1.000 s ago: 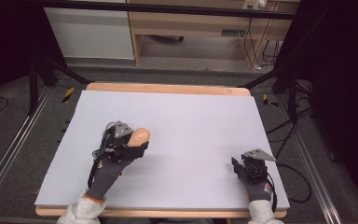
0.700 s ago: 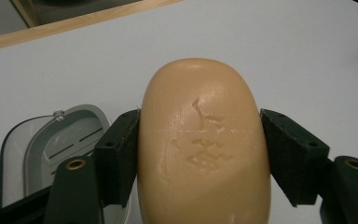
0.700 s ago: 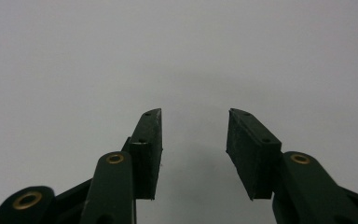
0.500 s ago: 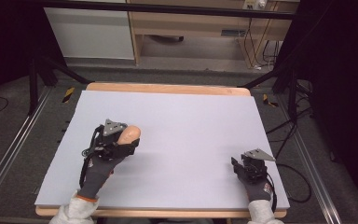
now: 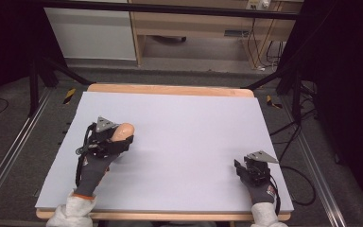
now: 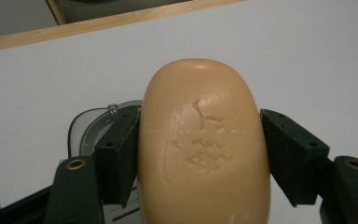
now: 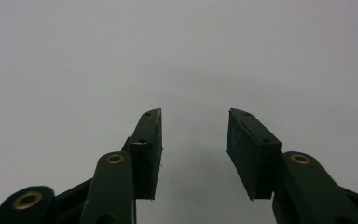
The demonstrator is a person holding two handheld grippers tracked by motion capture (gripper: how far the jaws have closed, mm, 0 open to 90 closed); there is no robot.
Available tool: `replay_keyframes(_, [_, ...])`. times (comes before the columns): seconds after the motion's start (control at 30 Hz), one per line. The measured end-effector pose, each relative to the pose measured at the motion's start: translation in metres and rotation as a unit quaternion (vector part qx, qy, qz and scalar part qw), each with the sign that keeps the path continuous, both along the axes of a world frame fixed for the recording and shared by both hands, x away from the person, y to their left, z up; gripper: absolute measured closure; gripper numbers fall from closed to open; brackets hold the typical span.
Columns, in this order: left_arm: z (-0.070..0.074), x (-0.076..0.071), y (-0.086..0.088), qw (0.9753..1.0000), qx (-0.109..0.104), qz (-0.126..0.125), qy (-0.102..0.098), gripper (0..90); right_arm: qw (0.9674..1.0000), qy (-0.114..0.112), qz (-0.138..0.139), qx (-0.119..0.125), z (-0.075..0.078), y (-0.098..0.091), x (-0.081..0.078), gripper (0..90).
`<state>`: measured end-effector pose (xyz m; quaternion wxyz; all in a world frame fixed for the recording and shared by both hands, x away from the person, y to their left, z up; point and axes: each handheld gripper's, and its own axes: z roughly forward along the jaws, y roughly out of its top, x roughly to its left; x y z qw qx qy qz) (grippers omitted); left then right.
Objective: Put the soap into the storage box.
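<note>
From the high view, the left gripper point(image 5: 119, 140) sits over the left part of the white tabletop point(image 5: 184, 123) with a tan bar of soap point(image 5: 124, 130) poking out past its fingers, away from the person. The gloved left hand point(image 5: 94, 163) wraps the gripper body behind it. The right gripper point(image 5: 244, 171) is way off near the front right corner of the tabletop, well apart from the soap, in the right hand point(image 5: 260, 189).

Left gripper view: the soap point(image 6: 204, 144) is wedged right between the two black fingers point(image 6: 119, 154), both pads pressed against its long sides, so it's a solid clamp. The rounded end of the bar sticks out beyond the fingertips, and there's a faint stamped mark on its top face. Beyond that, white tabletop and its wooden edge point(image 6: 102, 23).

Right gripper view: the fingers point(image 7: 254, 149) have a gap between them with nothing in it, just bare white tabletop point(image 7: 177, 51) ahead and underneath. So that one's released, holding nothing.
</note>
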<state>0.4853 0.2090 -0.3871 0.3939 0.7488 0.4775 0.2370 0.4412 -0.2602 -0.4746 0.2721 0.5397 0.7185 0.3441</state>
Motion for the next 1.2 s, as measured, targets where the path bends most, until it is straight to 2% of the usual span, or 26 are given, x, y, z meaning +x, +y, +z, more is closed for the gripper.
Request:
replay_keyframes(0.97, [-0.021,0.026,0.018,0.9984,0.022,0.048,0.023,31.9,1.0000,-0.002,0.002,-0.001,0.000,0.000,0.000,55.3])
replay_keyframes(1.2, [-0.026,0.028,0.019,0.9980,0.025,0.052,0.028,31.9,1.0000,-0.001,0.002,-0.001,0.000,0.001,0.000,55.2])
